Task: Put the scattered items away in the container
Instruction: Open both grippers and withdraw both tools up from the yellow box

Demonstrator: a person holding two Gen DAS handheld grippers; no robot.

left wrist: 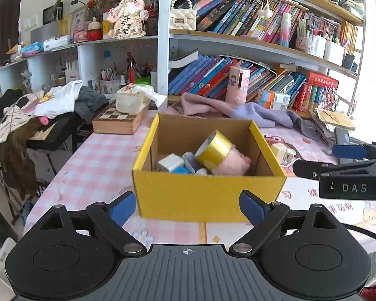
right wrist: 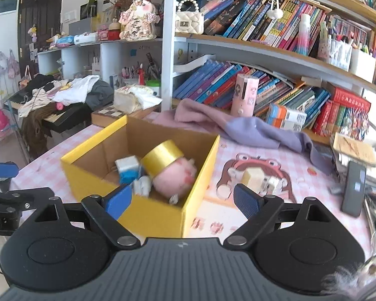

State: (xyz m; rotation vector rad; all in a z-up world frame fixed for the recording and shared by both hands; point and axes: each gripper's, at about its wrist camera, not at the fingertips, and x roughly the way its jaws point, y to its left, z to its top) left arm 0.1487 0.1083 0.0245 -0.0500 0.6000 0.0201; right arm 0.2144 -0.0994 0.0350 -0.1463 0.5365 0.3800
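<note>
A yellow cardboard box stands on the pink checked tablecloth and also shows in the right wrist view. Inside lie a gold tape roll, a pink plush and white and blue small items. A white charger block lies on the cloth to the right of the box. My left gripper is open and empty, just in front of the box. My right gripper is open and empty, over the box's near right corner. Its fingers show at the right of the left wrist view.
A purple-pink cloth lies behind the box. A black phone and stacked papers sit at the right. A chessboard case with a tissue pack stands at the back left. Bookshelves line the back.
</note>
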